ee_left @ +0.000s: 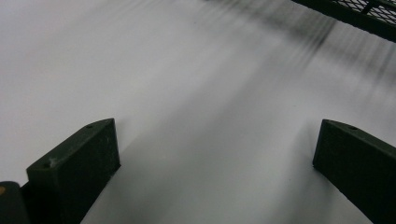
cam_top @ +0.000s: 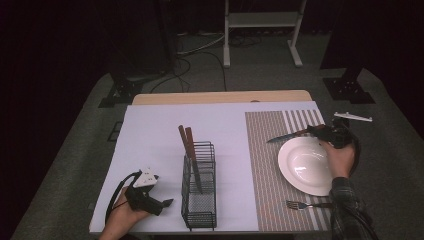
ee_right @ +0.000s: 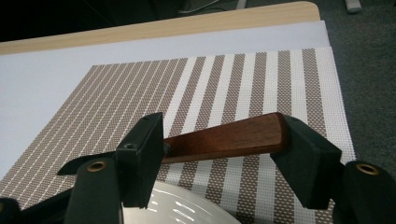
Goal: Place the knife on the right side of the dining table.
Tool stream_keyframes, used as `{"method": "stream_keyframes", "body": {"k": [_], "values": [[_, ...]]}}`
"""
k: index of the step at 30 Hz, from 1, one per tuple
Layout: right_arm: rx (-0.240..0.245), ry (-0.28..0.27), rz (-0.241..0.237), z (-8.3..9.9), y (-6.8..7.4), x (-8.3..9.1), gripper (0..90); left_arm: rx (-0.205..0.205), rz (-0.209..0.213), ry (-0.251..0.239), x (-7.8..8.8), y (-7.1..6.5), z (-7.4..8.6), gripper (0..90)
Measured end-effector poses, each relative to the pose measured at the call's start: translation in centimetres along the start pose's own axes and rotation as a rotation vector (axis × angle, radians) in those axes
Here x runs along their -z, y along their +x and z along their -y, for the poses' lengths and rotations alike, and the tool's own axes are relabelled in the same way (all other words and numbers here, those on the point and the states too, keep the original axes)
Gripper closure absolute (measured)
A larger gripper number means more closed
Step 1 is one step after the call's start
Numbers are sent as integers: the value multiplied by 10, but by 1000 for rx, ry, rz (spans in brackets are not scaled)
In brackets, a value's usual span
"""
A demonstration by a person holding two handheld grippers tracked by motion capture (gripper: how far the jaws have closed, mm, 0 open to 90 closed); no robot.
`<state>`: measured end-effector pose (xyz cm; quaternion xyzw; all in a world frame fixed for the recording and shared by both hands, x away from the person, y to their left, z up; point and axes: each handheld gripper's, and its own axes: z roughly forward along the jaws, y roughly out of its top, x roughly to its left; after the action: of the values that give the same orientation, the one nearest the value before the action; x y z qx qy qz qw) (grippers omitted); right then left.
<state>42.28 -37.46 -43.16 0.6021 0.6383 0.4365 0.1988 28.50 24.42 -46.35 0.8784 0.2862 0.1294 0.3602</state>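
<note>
A knife with a brown wooden handle (cam_top: 287, 136) (ee_right: 233, 134) lies on the striped placemat (cam_top: 265, 155) (ee_right: 210, 84), just beyond the far rim of a white plate (cam_top: 305, 165) (ee_right: 182, 207), blade pointing left. My right gripper (cam_top: 320, 132) (ee_right: 223, 145) hovers low over the handle. Its jaws stand apart, and the handle lies crosswise past their tips. A fork (cam_top: 300, 204) rests on the mat in front of the plate. My left gripper (cam_top: 169, 202) (ee_left: 215, 154) rests open on the white table sheet, nothing between its jaws, pointing at a black wire caddy (cam_top: 199, 185) (ee_left: 364, 16).
Two wooden-handled utensils (cam_top: 186, 139) stand in the caddy's far compartment. A white bracket (cam_top: 352, 117) lies on the grey floor to the right of the table. Black stands and cables sit on the floor beyond the table's far edge.
</note>
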Motion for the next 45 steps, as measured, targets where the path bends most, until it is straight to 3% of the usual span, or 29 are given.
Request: {"method": "stream_keyframes", "body": {"k": [22,45], "values": [[-29,57,49,-1,-2,-6,319,0,0,0,0,0,0,0],[-91,156,107,-3,-6,-12,311,0,0,0,0,0,0,0]]}}
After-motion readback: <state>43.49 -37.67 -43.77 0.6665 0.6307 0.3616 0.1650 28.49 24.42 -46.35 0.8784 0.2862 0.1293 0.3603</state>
